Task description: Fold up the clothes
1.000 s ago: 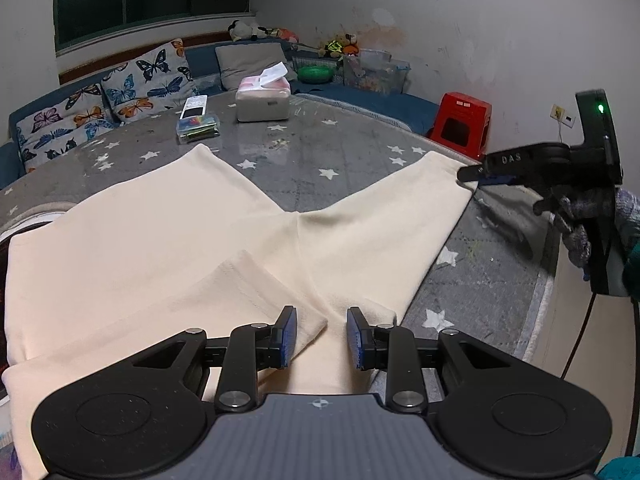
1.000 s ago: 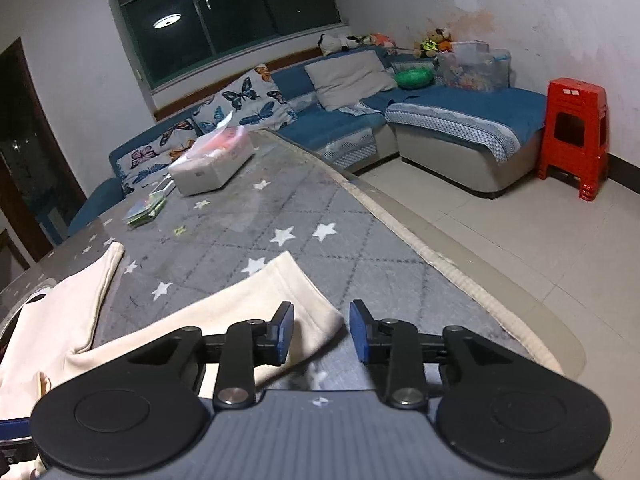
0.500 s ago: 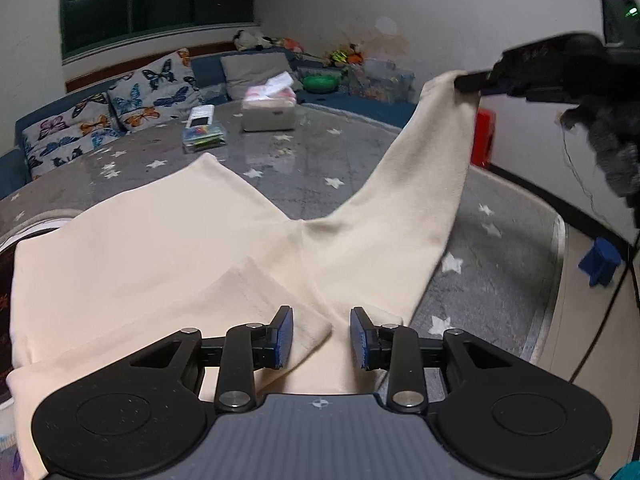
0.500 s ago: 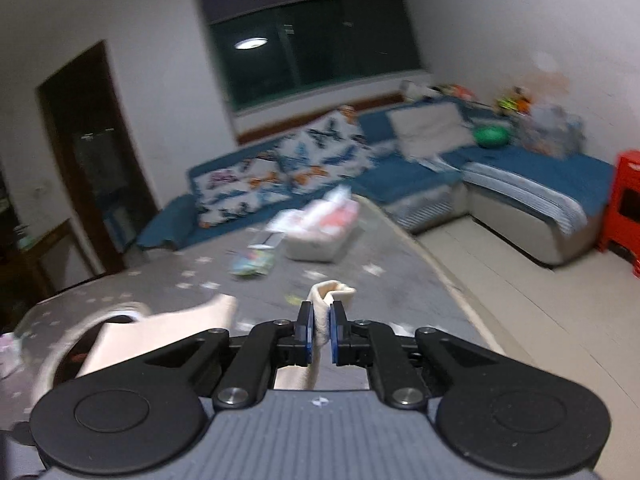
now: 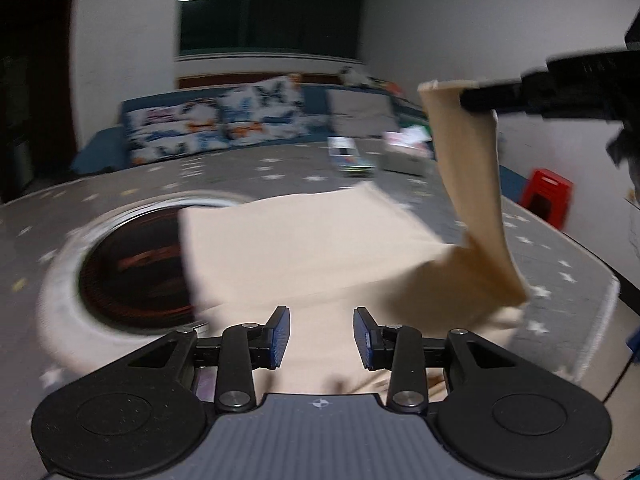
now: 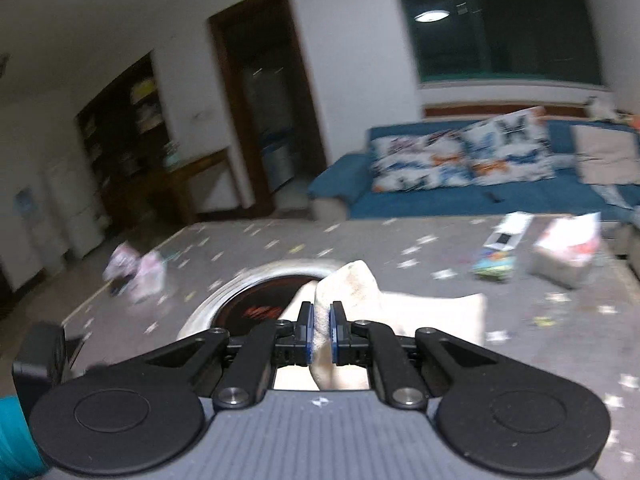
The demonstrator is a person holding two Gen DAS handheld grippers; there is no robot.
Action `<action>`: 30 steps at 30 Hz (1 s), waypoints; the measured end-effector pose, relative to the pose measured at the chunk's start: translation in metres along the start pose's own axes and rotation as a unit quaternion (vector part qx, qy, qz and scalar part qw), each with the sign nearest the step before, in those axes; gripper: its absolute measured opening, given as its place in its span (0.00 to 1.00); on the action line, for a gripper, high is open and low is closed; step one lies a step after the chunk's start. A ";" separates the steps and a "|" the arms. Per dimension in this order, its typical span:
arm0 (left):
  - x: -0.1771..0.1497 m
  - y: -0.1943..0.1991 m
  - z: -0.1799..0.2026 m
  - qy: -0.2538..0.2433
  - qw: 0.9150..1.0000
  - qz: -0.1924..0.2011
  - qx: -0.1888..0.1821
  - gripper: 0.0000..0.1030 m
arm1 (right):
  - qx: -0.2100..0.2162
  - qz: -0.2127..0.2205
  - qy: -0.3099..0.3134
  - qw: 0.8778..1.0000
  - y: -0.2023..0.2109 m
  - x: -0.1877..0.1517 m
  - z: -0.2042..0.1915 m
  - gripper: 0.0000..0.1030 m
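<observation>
Cream trousers (image 5: pixel 320 248) lie spread on the grey star-patterned table (image 5: pixel 224 176). My right gripper (image 6: pixel 321 332) is shut on the hem of one trouser leg (image 6: pixel 352 284). In the left wrist view that gripper (image 5: pixel 480 100) holds the leg (image 5: pixel 476 184) lifted high at the upper right, hanging down to the cloth on the table. My left gripper (image 5: pixel 321 336) is open and empty, just above the near part of the trousers.
A round dark opening with a pale rim (image 5: pixel 132 276) sits in the table left of the trousers. A tissue box (image 6: pixel 564 252) and small packets (image 6: pixel 500 248) lie at the far side. A pink packet (image 6: pixel 140 272) is left. A red stool (image 5: pixel 548 196) stands beyond the table's right edge.
My right gripper closed on the trouser leg hem and lifted it up and over toward the left. My left gripper view has swung left; it stays open.
</observation>
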State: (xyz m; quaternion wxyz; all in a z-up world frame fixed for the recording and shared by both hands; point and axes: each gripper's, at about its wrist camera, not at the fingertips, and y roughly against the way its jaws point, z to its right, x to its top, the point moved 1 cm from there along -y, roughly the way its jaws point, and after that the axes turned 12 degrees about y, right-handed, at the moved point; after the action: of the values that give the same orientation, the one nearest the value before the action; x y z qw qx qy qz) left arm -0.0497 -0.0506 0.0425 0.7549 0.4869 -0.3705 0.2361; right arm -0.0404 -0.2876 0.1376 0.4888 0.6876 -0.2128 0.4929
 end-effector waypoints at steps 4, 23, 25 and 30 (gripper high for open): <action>-0.004 0.012 -0.030 0.033 0.999 0.005 0.031 0.37 | 0.046 -0.038 0.020 0.998 -0.045 -0.009 -0.030 0.07; 0.003 0.002 -0.016 0.021 1.000 0.007 0.006 0.35 | 0.016 -0.148 0.038 0.988 -0.050 -0.066 -0.002 0.14; 0.002 -0.006 -0.006 0.011 1.000 -0.001 -0.006 0.35 | 0.001 -0.164 0.035 0.986 -0.047 -0.078 0.012 0.14; -0.004 -0.029 0.004 -0.010 0.999 -0.030 -0.003 0.35 | -0.017 -0.186 0.035 0.982 -0.045 -0.106 0.029 0.13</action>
State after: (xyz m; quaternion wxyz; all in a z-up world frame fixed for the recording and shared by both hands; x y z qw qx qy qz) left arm -0.0331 -0.0662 0.0243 0.7594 0.4980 -0.3641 0.2068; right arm -0.0365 -0.3139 0.0222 0.5906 0.6891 -0.0729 0.4134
